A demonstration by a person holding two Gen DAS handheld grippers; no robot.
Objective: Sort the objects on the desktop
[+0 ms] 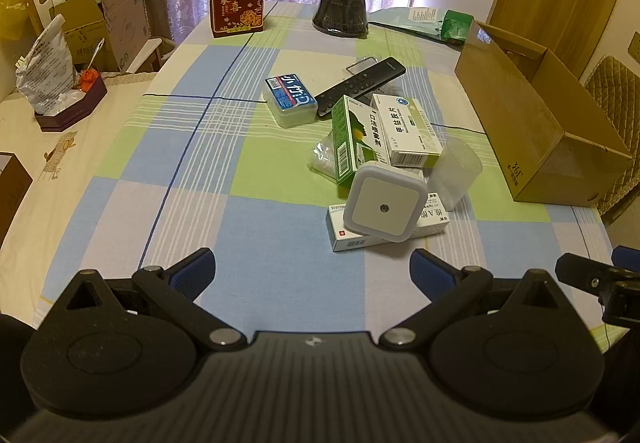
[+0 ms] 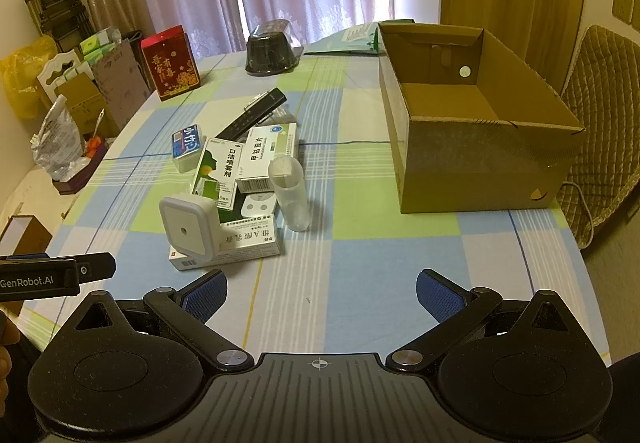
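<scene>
Plainly both tongs, left (image 1: 312, 269) and right (image 2: 320, 291), gape wide (empty) above the tablecloth (image 2: 288, 283).

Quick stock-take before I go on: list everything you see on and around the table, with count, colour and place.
cardboard box: 1, brown, open, table's right side
night light: 1, white, front of pile, propped on a white carton
medicine cartons: 3, white and green, central pile
clear tube: 1, lying right of pile
remote: 1, black, behind pile
blue-labelled case: 1, left of pile
red box: 1, upright, far left
black container: 1, far edge
tablecloth: 1, checked blue, green
left gripper: 1, black, open
right gripper: 1, black, open
</scene>
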